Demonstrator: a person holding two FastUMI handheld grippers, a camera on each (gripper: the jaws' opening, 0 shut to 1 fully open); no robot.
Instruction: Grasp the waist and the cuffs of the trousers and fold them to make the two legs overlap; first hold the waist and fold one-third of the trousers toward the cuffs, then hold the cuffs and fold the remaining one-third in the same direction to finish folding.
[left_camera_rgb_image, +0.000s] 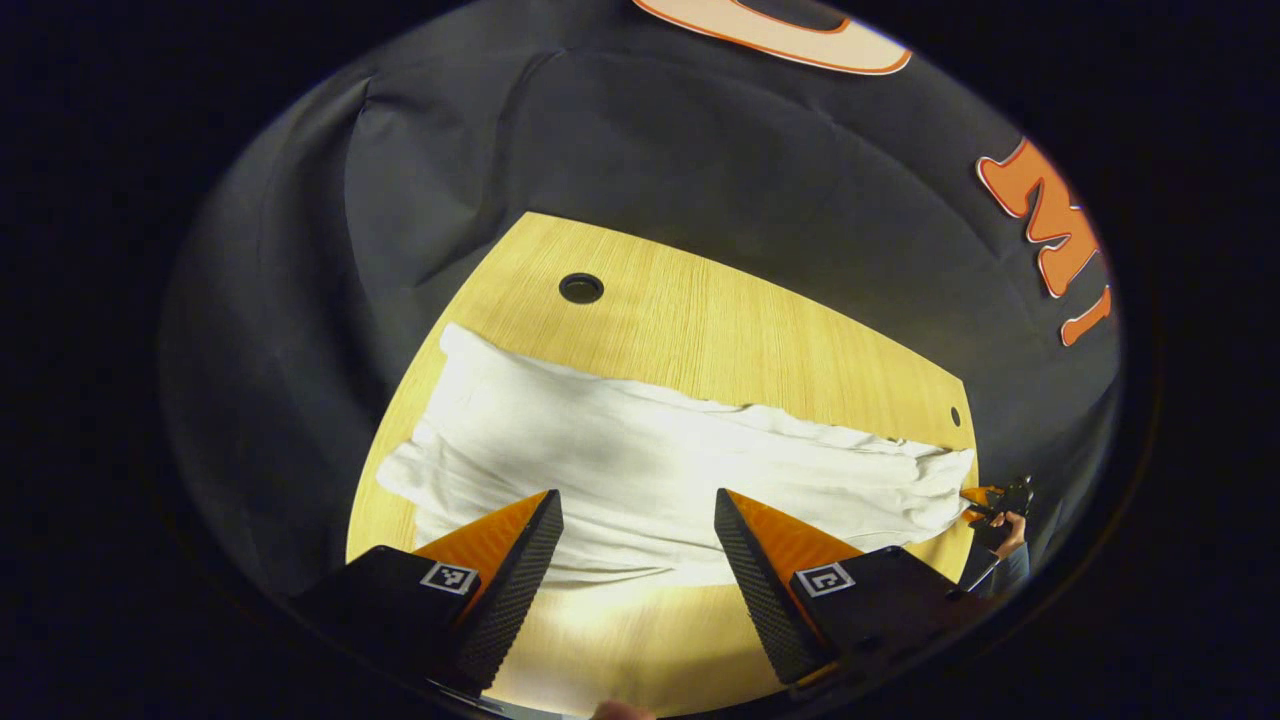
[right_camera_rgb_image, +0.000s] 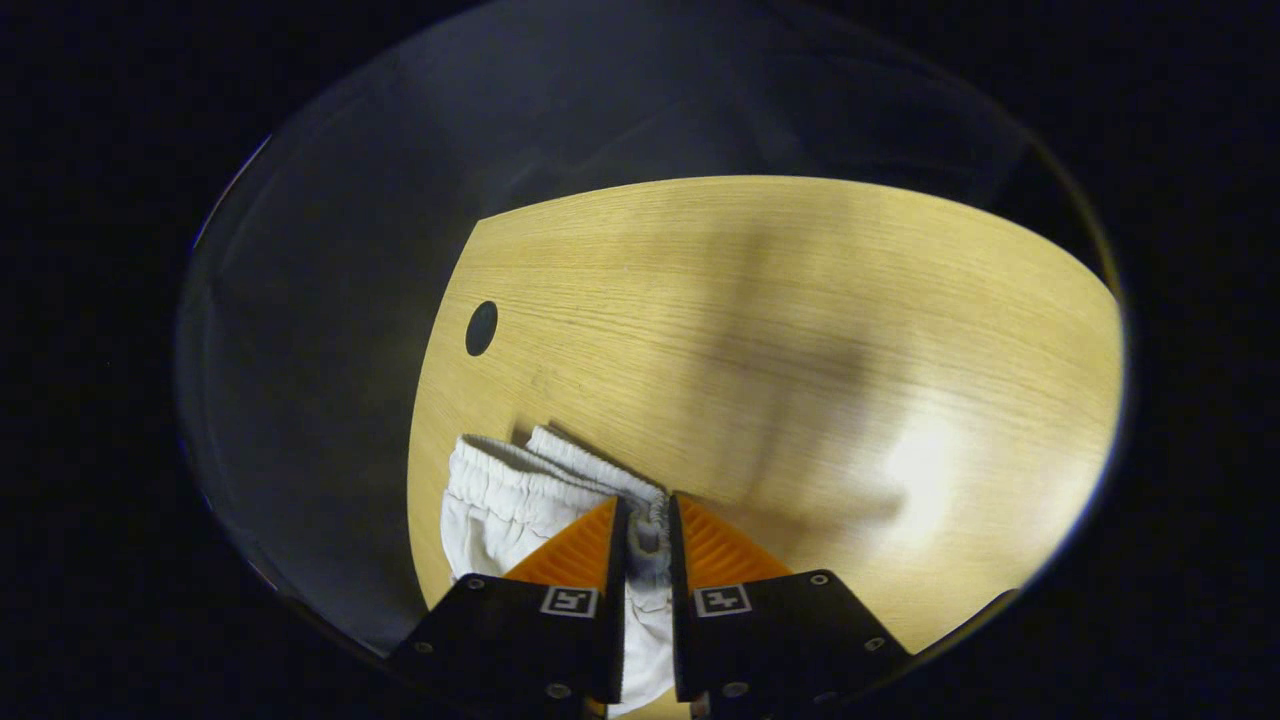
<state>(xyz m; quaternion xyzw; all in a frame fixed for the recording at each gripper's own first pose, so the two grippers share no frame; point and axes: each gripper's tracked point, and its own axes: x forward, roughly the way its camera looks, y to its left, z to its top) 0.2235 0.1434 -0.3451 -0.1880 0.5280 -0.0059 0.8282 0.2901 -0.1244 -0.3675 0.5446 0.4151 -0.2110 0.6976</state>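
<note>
The right tool has its fingers pinched nearly together on the gathered elastic waist of the white trousers, close to the bench edge. The left tool hovers with its fingers spread wide and empty above the trousers, which lie stretched across the wooden bench, near a round hole in its top.
</note>
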